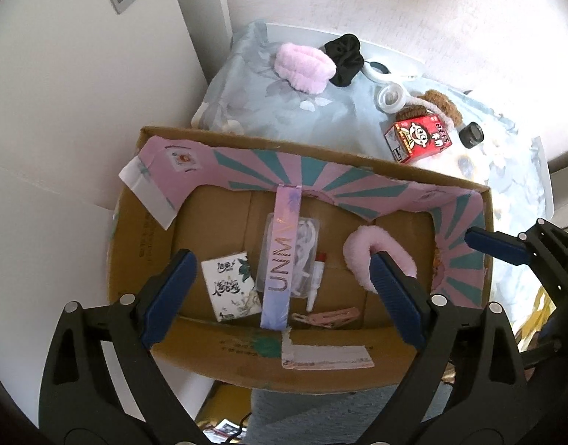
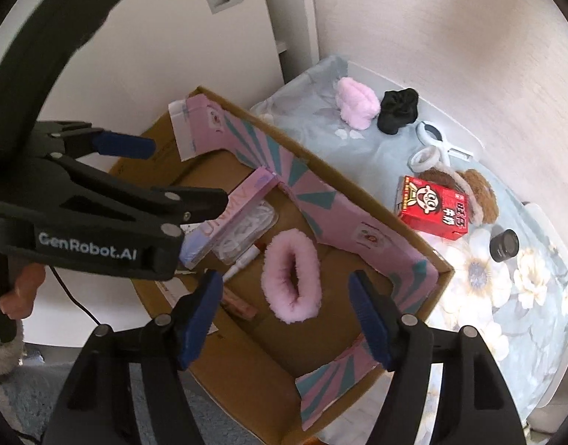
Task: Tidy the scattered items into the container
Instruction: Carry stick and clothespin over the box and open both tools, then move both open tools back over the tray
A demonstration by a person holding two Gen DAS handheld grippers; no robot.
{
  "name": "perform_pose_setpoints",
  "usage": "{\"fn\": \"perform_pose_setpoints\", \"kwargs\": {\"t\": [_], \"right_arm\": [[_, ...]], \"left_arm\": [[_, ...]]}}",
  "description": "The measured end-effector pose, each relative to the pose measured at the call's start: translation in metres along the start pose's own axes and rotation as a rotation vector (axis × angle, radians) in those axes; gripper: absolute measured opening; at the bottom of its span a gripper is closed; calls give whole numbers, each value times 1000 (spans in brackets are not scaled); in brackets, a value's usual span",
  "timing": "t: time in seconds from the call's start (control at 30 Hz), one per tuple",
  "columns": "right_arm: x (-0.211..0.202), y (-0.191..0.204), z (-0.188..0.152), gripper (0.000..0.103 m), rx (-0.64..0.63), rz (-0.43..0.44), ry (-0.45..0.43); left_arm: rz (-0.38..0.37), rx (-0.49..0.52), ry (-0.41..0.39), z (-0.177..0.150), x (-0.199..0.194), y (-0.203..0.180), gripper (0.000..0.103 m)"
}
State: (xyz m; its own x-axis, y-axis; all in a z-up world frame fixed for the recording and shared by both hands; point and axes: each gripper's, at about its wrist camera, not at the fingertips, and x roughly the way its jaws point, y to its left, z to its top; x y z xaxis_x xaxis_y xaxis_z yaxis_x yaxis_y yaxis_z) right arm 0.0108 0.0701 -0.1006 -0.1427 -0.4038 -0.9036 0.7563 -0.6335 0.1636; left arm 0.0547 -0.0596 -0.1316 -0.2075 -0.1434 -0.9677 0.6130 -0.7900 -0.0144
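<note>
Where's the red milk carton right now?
The red milk carton lies on the floral cloth outside the cardboard box, just past its far wall, between the brown fuzzy item and the box in the right wrist view.

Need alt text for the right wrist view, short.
An open hand-held gripper hangs over a cardboard box with a fluffy pink scrunchie lying inside. On the floral cloth beyond lie a red carton, a black scrunchie and a pink band.

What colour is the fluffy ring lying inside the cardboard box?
Pale pink; the fluffy ring shows best in the right wrist view.
</note>
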Motion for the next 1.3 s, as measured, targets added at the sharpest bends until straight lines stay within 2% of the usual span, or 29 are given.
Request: {"fn": "perform_pose_setpoints", "kwargs": {"t": [0.17,0.23,0.43,0.73,1.0,1.17,1.3], "right_arm": [[-14,-10,1,66,10,-33,-32],[-17,-16,1,66,71,-62,-47],[-34,-39,-3,66,137,-60,-93],[-53,-91,-10,66,258,-117,-135],[-61,-146,-15,66,359,-184,-142],[-48,-178,-18,67,415,-209,-115],[-31,-202,-19,67,453,-240,-89]], "left_arm": [[5,40,-5,7,-1,-7,94],[0,47,-7,11,-1,-10,94],[-10,85,-31,24,-7,-21,94],[-30,102,-75,72,-9,-34,94],[-4,102,-62,122,16,-42,94],[-2,82,-21,146,42,-43,94],[33,61,30,161,70,-41,94]]}}
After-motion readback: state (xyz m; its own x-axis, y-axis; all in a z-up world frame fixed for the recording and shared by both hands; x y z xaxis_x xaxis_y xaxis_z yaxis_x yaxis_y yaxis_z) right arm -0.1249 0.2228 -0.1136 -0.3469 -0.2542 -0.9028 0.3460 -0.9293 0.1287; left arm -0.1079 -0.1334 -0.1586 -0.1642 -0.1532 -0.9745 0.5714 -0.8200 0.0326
